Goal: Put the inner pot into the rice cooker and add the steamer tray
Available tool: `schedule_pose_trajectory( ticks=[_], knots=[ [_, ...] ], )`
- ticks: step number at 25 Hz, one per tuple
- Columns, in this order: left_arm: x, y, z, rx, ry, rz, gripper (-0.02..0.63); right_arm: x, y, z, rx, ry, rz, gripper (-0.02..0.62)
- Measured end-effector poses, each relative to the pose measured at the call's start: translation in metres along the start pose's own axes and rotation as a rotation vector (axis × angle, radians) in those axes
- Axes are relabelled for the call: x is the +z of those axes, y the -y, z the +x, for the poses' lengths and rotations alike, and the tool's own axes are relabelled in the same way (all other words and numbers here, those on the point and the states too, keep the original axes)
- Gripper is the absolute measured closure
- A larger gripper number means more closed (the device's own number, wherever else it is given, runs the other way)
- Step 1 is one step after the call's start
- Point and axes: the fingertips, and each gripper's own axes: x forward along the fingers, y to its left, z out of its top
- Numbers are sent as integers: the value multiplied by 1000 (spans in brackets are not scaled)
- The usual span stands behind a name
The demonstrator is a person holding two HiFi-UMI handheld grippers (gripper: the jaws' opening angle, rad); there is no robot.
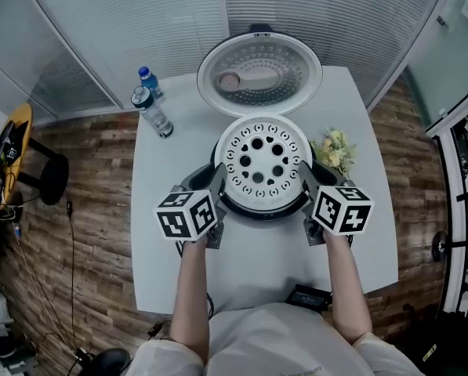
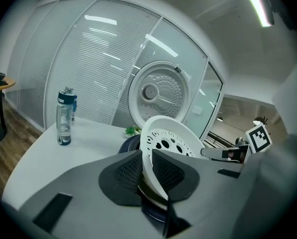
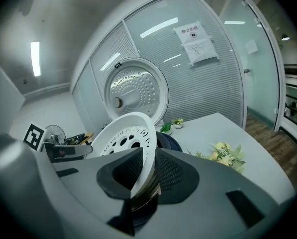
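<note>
One steamer tray (image 1: 261,161) sits atop the one rice cooker (image 1: 259,212), whose lid (image 1: 259,73) stands open. Left hand-held gripper (image 2: 147,169) and right hand-held gripper (image 3: 150,172) each clamp the tray rim at the cooker's sides. Two bottles (image 1: 151,110) stand left of the cooker

Both bare forearms reach from the near side towards the far side, roughly parallel, the left arm (image 1: 193,288) and the right arm (image 1: 345,280). The left gripper (image 1: 216,183) and the right gripper (image 1: 307,180) point away and slightly down, marker cubes uppermost. Each has its jaws nearly together, pads pressed on the tray (image 1: 261,159) rim, one at its left side, one at its right.
</note>
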Motion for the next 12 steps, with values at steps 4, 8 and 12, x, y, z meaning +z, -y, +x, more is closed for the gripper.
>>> schedule_pose_trajectory(
  ticks=[4,8,12],
  knots=[
    [2,0,3,21,-17,42,548,3,1,3,-21,-12,-42,522],
    [-3,-2,4,59,-41,115,536,-2,1,6,-58,-26,-128,512],
    [-5,-6,7,92,-65,170,526,-4,1,10,-86,-45,-187,505]
  ],
)
